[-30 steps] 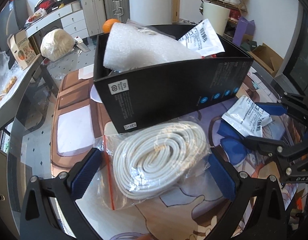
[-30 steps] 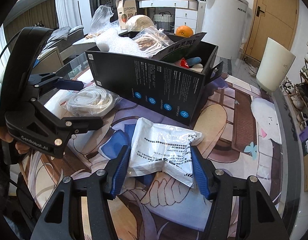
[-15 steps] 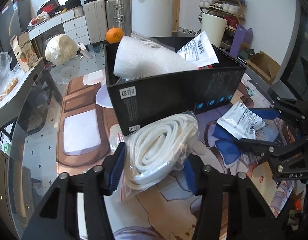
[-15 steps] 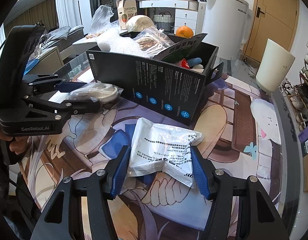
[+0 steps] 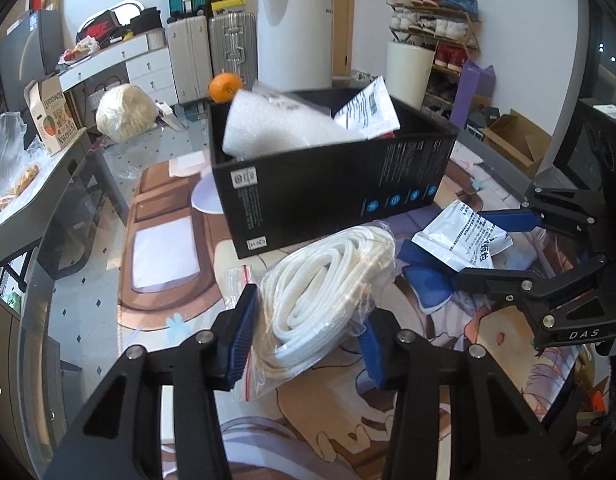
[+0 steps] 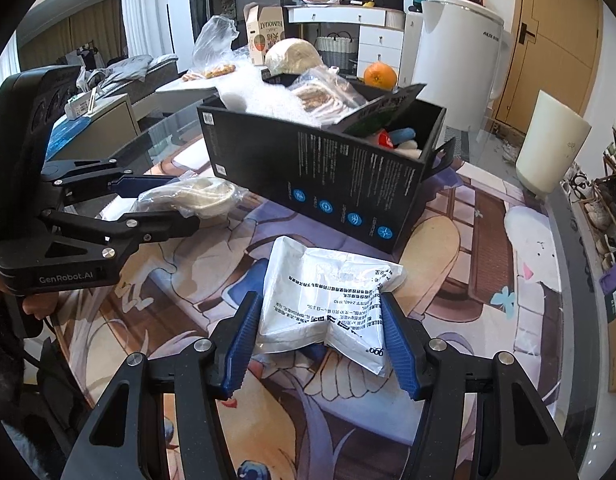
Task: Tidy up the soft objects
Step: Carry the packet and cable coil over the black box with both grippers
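Note:
My left gripper (image 5: 306,338) is shut on a clear bag of coiled white cord (image 5: 328,280) and holds it lifted just in front of the black box (image 5: 332,184). The bag also shows in the right wrist view (image 6: 196,196), held by the left gripper (image 6: 180,204). The black box (image 6: 320,184) holds white foam (image 5: 276,124), a white packet (image 5: 368,108) and other soft things. My right gripper (image 6: 320,344) is open, its blue pads either side of a white printed pouch (image 6: 328,300) lying on the mat. The pouch (image 5: 464,240) and the right gripper (image 5: 488,248) also show in the left wrist view.
An orange (image 6: 380,76) sits behind the box. The glass table (image 5: 88,280) carries a printed cartoon mat (image 6: 448,264). A white bin (image 6: 552,148), an air purifier (image 5: 294,36), suitcases (image 5: 210,56) and a shoe rack (image 5: 436,28) stand around the room.
My left gripper closed on the bag of white cord and lifted it up off the mat. The right gripper stayed still around the pouch.

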A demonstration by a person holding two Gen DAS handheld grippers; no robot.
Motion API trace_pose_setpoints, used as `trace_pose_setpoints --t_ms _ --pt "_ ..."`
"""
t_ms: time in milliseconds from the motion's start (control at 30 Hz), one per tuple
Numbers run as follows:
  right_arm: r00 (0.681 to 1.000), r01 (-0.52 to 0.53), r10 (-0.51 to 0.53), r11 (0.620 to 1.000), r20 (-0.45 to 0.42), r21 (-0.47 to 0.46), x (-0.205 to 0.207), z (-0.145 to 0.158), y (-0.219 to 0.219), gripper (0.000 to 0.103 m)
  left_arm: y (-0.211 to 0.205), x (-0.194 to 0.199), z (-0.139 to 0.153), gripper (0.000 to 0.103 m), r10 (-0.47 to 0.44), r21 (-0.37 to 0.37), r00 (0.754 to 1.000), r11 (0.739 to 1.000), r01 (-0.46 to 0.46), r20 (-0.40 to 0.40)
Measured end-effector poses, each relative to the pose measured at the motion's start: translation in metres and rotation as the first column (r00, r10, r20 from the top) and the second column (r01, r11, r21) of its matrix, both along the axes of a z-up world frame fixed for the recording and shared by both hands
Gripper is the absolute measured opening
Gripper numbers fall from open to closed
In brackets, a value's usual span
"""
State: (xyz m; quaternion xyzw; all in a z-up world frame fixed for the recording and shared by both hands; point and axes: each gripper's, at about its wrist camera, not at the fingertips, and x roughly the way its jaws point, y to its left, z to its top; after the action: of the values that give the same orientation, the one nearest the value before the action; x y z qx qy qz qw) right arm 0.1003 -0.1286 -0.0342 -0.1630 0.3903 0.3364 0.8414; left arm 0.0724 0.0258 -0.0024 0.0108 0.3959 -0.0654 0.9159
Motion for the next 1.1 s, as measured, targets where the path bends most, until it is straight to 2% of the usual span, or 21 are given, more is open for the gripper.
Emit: trace_pose_setpoints --t_ms 533,900,1100 --pt "0.989 0.012 -0.027 0.995 0.143 0.101 -0.002 0.06 -0.005 0.059 0.01 -0.005 0.056 0.045 0.041 -0.023 0.987 0.999 -0.038 0.157" --pt "0.986 0.006 -0.035 0.985 0.166 0.17 0.025 0.097 0.003 0.059 0.019 0.016 0.081 0.045 0.071 -0.066 0.98 0.996 -0.059 0.184" --pt "0.984 0.018 -0.049 0.984 0.173 0.177 0.035 0.103 0.005 0.059 0.023 0.021 0.08 0.045 0.064 -0.081 0.98 0.995 -0.05 0.189"
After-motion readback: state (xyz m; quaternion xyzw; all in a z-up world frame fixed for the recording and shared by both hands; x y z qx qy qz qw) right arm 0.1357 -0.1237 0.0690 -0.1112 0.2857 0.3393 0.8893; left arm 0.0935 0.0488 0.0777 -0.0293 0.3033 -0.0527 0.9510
